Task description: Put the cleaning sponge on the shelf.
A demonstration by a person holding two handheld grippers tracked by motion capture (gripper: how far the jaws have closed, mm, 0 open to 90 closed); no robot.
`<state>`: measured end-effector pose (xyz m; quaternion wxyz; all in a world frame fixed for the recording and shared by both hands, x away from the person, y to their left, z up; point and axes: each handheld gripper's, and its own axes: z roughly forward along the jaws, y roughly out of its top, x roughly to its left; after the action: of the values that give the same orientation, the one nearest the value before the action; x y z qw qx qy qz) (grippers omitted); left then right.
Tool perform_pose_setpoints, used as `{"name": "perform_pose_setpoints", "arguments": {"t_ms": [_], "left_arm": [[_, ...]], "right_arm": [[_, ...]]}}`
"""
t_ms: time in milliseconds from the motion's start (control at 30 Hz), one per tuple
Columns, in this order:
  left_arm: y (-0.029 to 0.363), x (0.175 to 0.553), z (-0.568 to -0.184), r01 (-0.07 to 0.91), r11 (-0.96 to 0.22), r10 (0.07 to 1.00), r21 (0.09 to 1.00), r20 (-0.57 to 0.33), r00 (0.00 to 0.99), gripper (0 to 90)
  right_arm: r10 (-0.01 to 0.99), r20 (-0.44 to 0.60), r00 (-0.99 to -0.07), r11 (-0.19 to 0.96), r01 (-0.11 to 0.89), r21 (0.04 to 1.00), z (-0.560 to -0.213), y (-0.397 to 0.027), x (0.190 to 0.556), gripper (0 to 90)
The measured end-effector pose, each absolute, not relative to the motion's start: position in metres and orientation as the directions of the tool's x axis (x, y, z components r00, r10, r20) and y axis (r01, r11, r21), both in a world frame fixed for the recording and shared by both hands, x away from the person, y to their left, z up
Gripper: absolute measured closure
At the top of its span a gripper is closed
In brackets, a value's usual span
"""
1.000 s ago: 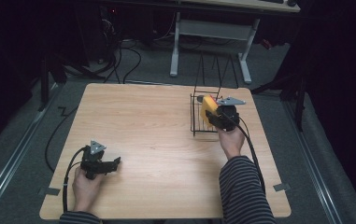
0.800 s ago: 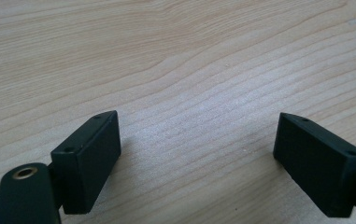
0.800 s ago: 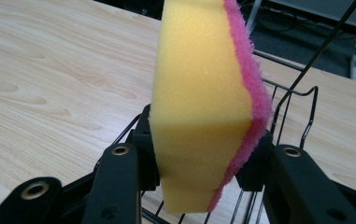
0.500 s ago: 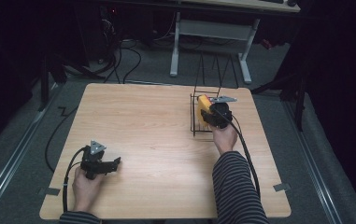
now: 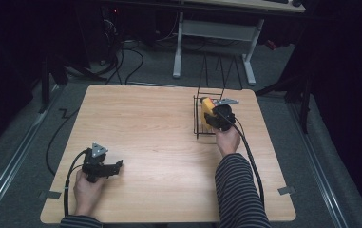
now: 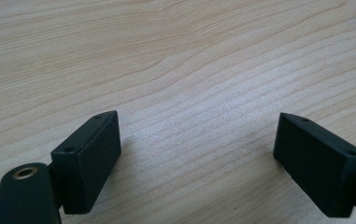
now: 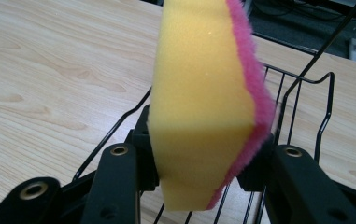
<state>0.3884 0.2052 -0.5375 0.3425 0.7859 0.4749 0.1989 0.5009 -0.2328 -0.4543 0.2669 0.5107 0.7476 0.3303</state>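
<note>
A: Where is the sponge (image 7: pixel 203 107) held, and how?

B: A yellow sponge with a pink scouring face is seen clamped between the jaws of the right gripper (image 5: pixel 215 115), at about two o'clock on the wooden table (image 5: pixel 145 128). It is held over the black wire basket (image 5: pixel 198 124). In the right gripper view the foam is pinched at its sides, with its lower edge just above the basket's floor wires. The jaws have just been easing apart a little, though the sponge is seen between them and contact is judged to remain.

A: And the other tool?

B: The left gripper (image 5: pixel 103 166) is rested near seven o'clock on the table, its jaws spread wide with nothing between them; bare wood grain is seen there in the left gripper view.

A: How is the step best done?

B: The sponge is judged to be on its way into the basket. It should be lowered until the foam is borne by the floor wires, and the jaws are best opened only then, so that a tumble over the rim is avoided. The jaws should be drawn straight up, clear of the tall handle wires.

A: What is gained from each view?

B: From the high view the basket's place on the table and both hands are given. The pink face and the closeness of the sponge to the basket wires are made plain by the right gripper view.
</note>
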Motion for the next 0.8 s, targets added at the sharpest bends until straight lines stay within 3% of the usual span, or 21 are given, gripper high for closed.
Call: {"name": "perform_pose_setpoints", "arguments": {"t_ms": [233,267,400,800], "left_arm": [[0.205,0.388,-0.537,0.610,-0.314,0.883,0.727,-0.013,0.470,15.5],[0.205,0.388,-0.537,0.610,-0.314,0.883,0.727,-0.013,0.470,15.5],[0.205,0.388,-0.538,0.610,-0.314,0.883,0.728,-0.013,0.470,15.5],[0.205,0.388,-0.538,0.610,-0.315,0.882,0.728,-0.013,0.470,15.5]], "right_arm": [[0.940,-0.054,-0.336,0.254,0.589,0.767,-0.455,-0.231,0.501,54.1],[0.941,-0.047,-0.334,0.247,0.587,0.771,-0.455,-0.231,0.501,48.3],[0.944,-0.038,-0.328,0.235,0.586,0.776,-0.455,-0.231,0.501,39.7],[0.934,-0.008,-0.357,0.224,0.567,0.793,-0.445,-0.234,0.494,29.0]]}}
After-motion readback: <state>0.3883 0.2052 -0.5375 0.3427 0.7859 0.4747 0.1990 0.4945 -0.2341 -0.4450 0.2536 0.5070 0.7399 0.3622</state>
